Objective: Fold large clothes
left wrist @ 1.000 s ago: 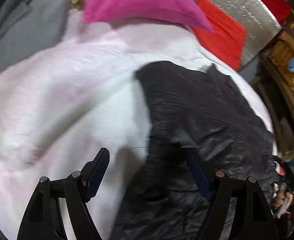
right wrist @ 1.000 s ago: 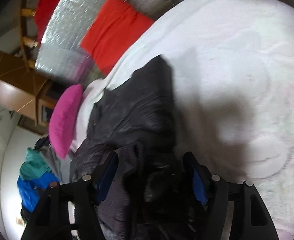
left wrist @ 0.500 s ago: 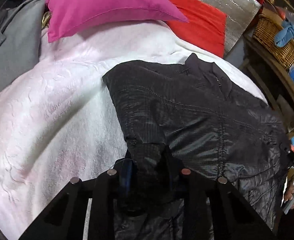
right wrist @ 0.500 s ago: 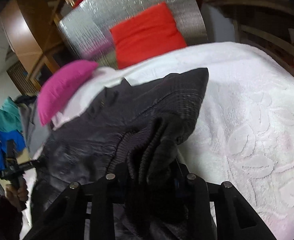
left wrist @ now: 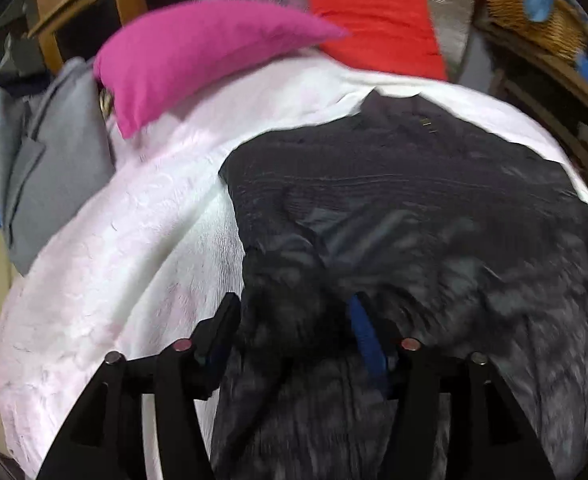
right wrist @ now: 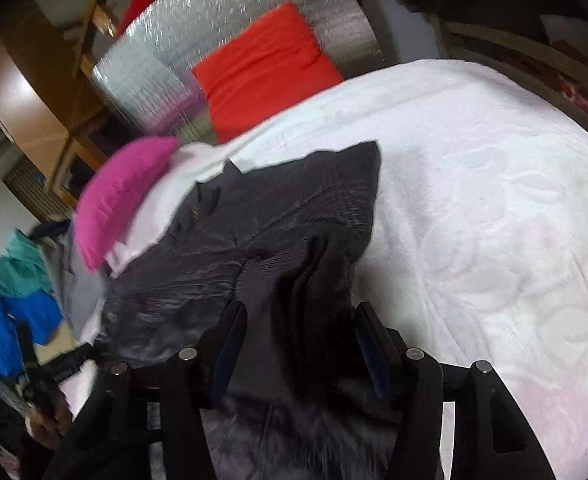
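Note:
A large black jacket (left wrist: 413,208) lies spread on a white bedspread (left wrist: 134,240), collar toward the pillows. My left gripper (left wrist: 294,320) is open, its fingers standing on either side of a bunched sleeve cuff lying on the jacket. In the right wrist view the same jacket (right wrist: 278,216) shows with its other ribbed cuff (right wrist: 305,280) folded onto the body. My right gripper (right wrist: 297,332) is open, its fingers apart around that cuff.
A magenta pillow (left wrist: 198,52) and a red pillow (left wrist: 377,28) lie at the head of the bed against a silver panel (right wrist: 214,40). A grey garment (left wrist: 54,160) lies at the left edge. Blue and teal clothes (right wrist: 10,292) are piled beside the bed. A wicker basket (left wrist: 533,8) stands at the right.
Half a second ago both grippers were shut on the sleeve cuffs. Now both have opened and the cuffs rest on the jacket body. Both cameras have tilted up a little.

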A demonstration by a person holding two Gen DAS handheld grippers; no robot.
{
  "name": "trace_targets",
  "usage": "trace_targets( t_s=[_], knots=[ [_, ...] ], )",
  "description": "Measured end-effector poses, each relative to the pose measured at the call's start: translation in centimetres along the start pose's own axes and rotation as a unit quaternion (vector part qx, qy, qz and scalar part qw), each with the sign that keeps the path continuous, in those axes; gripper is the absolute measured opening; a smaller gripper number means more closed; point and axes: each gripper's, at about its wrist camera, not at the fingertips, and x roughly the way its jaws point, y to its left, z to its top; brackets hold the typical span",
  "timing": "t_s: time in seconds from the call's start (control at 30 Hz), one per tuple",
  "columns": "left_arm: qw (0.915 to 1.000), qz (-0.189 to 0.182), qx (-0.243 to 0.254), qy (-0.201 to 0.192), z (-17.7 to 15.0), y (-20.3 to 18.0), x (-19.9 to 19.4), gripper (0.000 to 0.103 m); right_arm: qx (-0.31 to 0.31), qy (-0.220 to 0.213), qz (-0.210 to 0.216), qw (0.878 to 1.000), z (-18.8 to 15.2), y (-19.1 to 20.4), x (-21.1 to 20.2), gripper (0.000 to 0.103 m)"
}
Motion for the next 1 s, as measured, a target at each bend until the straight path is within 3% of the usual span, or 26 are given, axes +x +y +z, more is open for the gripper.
trace_targets(
  t_s=[0.17, 0.37, 0.67, 1.0],
  knots=[
    [0.9981, 0.020, 0.046, -0.035, -3.7, -0.3, -5.6, 0.065, 0.002, -0.019, 0.005, 1.000, -1.9, -1.1, -4.6, 0.066],
    [0.9982, 0.017, 0.029, -0.051, -7.7, 0.4, -9.9, 0.070, 0.013, -0.014, 0.012, 1.000, -5.5, -2.5, -9.5, 0.066],
    [0.9993, 0.036, -0.008, -0.010, -17.5, 3.1, -13.2, 0.073, 0.026, 0.006, 0.026, 0.999, -12.4, -4.9, -15.2, 0.069],
    [0.9936, -0.051, -0.093, 0.039, -24.4, 4.8, -13.7, 0.074, 0.085, 0.056, 0.045, 0.994, -18.8, -8.2, -16.7, 0.069]
  ],
)
